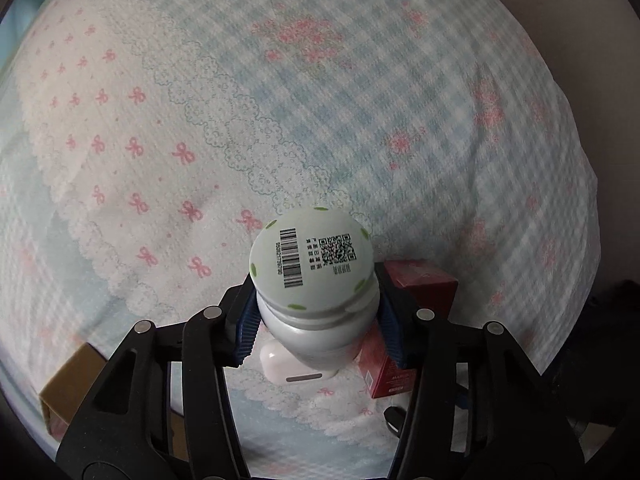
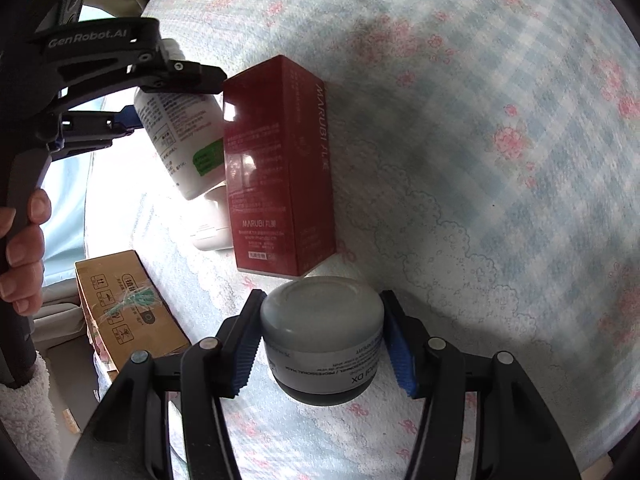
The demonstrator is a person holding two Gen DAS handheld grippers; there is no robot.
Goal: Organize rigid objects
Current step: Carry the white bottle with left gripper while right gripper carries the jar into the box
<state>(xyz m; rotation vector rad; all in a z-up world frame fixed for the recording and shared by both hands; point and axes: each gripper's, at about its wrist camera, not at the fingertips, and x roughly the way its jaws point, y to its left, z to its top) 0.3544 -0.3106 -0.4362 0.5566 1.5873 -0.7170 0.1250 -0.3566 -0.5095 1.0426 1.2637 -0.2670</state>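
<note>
My left gripper (image 1: 316, 312) is shut on a white bottle (image 1: 312, 264) with a barcode on its cap, held above the bedspread. The bottle (image 2: 180, 136) and the left gripper (image 2: 176, 96) also show in the right wrist view at upper left. My right gripper (image 2: 322, 340) is shut on a grey round jar (image 2: 322, 332) with a dark base. A red MARUBI box (image 2: 280, 168) stands upright just beyond the jar; it also shows in the left wrist view (image 1: 416, 292). A small white case (image 1: 296, 368) lies under the bottle, next to the red box.
A checked, bow-printed bedspread (image 1: 360, 100) covers the bed. A brown cardboard box (image 2: 128, 304) sits at the bed's left edge, also in the left wrist view (image 1: 68, 384). A small dark object (image 1: 394, 420) lies near the left gripper's right finger.
</note>
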